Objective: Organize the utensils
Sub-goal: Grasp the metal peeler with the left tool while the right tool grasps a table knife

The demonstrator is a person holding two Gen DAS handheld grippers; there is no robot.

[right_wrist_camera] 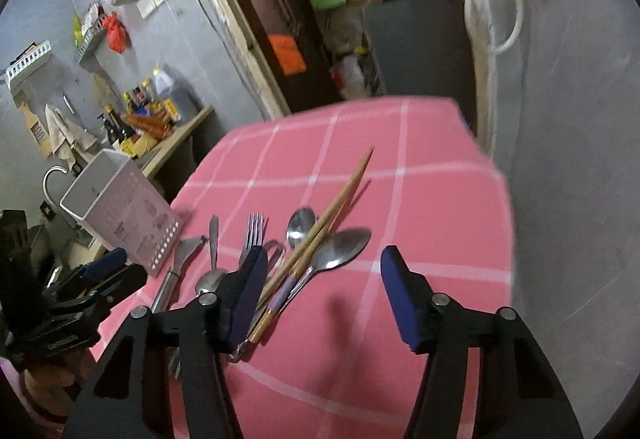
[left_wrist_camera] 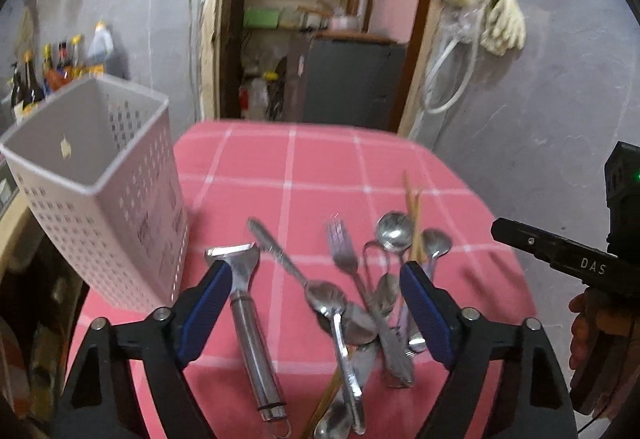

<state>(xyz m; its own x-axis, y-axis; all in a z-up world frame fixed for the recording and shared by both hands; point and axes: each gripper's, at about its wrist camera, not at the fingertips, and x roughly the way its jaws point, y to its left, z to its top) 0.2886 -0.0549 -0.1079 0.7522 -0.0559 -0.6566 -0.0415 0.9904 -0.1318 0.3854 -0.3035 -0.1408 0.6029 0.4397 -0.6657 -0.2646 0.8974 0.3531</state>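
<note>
While your left gripper [left_wrist_camera: 316,293] hung over the heap with its jaws spread and nothing pinched, the peeler [left_wrist_camera: 250,323] lay just inside the blue pad at 9 o'clock, and the fork [left_wrist_camera: 340,247] and spoons [left_wrist_camera: 394,231] crowded toward the pad at 3 o'clock. Your right gripper [right_wrist_camera: 324,291] also stood apart and empty, bare pink tablecloth [right_wrist_camera: 440,199] between its pads; the wooden chopsticks [right_wrist_camera: 340,199] and a large spoon [right_wrist_camera: 340,251] lay at its 10 o'clock, beside the left pad.

Outward at 10 o'clock from the left gripper, the white perforated utensil holder [left_wrist_camera: 100,175] stood at the table's edge, and what you could see of its inside looked empty. By that reading, sorting had barely begun: every piece was left to lift.

Handles overlapped in a blurred tangle, so you could not count pieces. The holder's floor was hidden.
</note>
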